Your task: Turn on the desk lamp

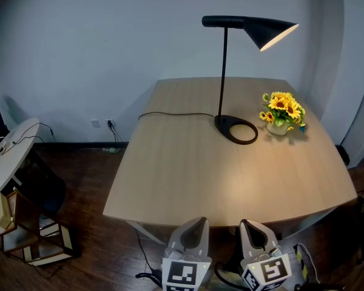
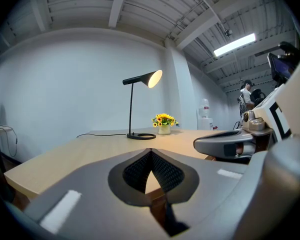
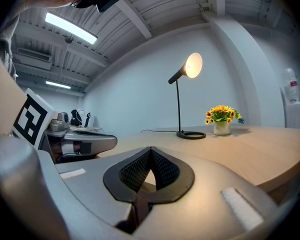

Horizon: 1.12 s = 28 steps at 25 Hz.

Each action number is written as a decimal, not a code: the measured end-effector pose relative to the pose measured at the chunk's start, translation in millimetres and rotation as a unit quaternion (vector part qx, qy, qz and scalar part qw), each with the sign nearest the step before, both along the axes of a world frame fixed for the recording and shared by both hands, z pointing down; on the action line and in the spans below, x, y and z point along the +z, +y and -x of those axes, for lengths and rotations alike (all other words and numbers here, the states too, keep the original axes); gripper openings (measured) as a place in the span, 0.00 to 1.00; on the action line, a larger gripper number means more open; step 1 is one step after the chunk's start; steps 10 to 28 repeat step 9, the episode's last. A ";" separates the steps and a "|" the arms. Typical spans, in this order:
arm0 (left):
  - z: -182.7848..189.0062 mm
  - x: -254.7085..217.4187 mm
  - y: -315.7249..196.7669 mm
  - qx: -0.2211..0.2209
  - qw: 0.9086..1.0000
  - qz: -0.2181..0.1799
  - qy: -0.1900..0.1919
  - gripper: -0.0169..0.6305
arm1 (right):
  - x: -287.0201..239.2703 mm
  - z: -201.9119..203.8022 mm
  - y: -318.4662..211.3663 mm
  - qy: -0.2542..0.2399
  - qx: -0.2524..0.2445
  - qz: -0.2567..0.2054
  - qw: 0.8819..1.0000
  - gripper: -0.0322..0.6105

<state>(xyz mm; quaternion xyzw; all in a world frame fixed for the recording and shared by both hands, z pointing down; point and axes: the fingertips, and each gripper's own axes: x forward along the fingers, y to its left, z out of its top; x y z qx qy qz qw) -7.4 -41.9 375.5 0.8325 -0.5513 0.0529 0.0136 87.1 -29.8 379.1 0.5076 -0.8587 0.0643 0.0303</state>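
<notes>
The desk lamp (image 1: 222,71) is lit, shade glowing, standing on its ring base at the far side of the counter (image 1: 188,168). Its cord (image 1: 170,114) trails left and seems to drop over the edge. A pot of sunflowers (image 1: 282,111) sits just right of the base. Off the near edge, the left gripper (image 1: 197,221) and right gripper (image 1: 249,224) hover side by side, fingers closed tip to tip on both, holding nothing

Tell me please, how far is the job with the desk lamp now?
Done: the desk lamp is lit; its shade glows and warm light falls on the table near the sunflowers. In hand: nothing; left gripper and right gripper hover at the table's near edge, fingers shut, empty. Left: nothing that I can see.
</notes>
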 end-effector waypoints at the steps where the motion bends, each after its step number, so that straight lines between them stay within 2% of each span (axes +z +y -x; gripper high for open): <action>1: -0.1 -1.0 0.6 0.000 1.000 -0.001 -0.001 0.02 | -1.4 0.2 0.8 -0.001 0.000 -0.002 1.000 0.05; 5: -5.0 -5.6 4.3 0.002 1.000 -0.006 -0.007 0.02 | -6.9 -3.0 4.0 0.000 -0.001 -0.010 1.000 0.05; 9: -14.3 -8.8 8.8 0.004 1.000 -0.009 -0.008 0.02 | -6.2 -11.4 8.1 0.026 -0.012 -0.012 1.000 0.05; 28: -14.3 -8.8 8.8 0.004 1.000 -0.009 -0.008 0.02 | -6.2 -11.4 8.1 0.026 -0.012 -0.012 1.000 0.05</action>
